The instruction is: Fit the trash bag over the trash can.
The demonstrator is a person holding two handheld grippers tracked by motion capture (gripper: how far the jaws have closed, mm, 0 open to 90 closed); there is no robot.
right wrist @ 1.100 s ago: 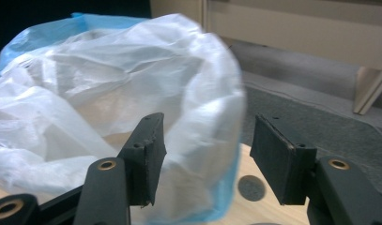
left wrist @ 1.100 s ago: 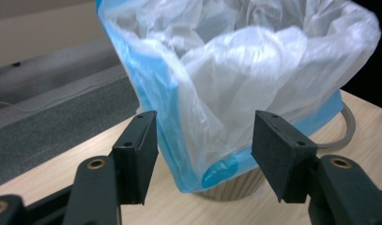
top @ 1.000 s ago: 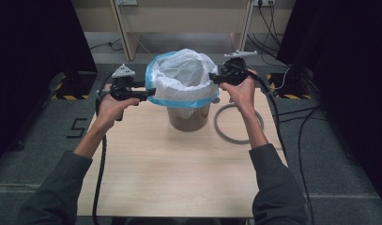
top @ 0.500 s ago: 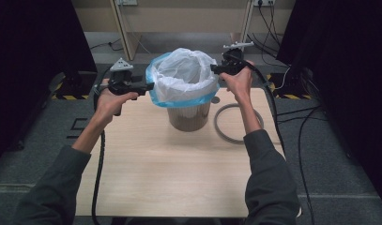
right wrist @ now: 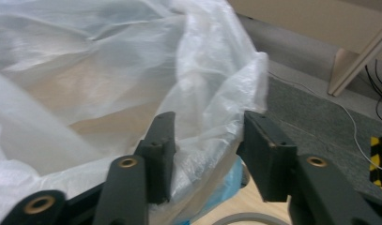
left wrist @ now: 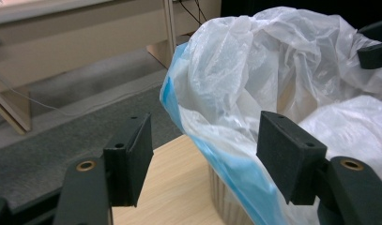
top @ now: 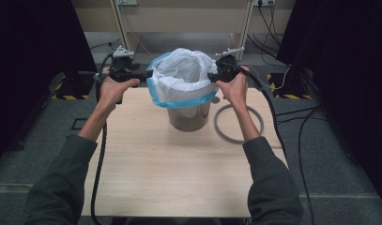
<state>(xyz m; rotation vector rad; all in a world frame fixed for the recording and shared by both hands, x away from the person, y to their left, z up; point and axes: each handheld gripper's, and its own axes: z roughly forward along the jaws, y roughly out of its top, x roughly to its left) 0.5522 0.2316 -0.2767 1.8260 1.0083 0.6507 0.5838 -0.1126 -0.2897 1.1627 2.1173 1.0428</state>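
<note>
On the far half of the wooden table (top: pixel 179 173) stands my work piece, a ribbed bin (top: pixel 188 117) lined with a white plastic bag (top: pixel 181 72) whose blue edge (top: pixel 179 99) hangs folded over the rim. I have one gripper at each side of it.

My left gripper (top: pixel 144 75) sits at the bag's left side in the high view, held in the person's left hand (top: pixel 114 89). Looking along it in the left gripper view, I see its jaws standing well apart, with the bag's blue-edged fold (left wrist: pixel 217 140) lying in the gap between them. Neither pad (left wrist: pixel 292 154) presses on the plastic, so I hold nothing there; the gap is wide.

My right gripper (top: pixel 212 76) is at the bag's right side, in the person's right hand (top: pixel 234 88). Its jaws have just been closing. In the right gripper view the bag's white rim (right wrist: pixel 212 117) runs between them, bunched against the left pad (right wrist: pixel 160 150), while a gap shows before the other pad. I read this as partly open around the film, not yet clamped.

A grey ring (top: pixel 239 123) lies flat on the table just to the right of the bin, near my right forearm. Black cables trail from both grippers off the table edges.
</note>
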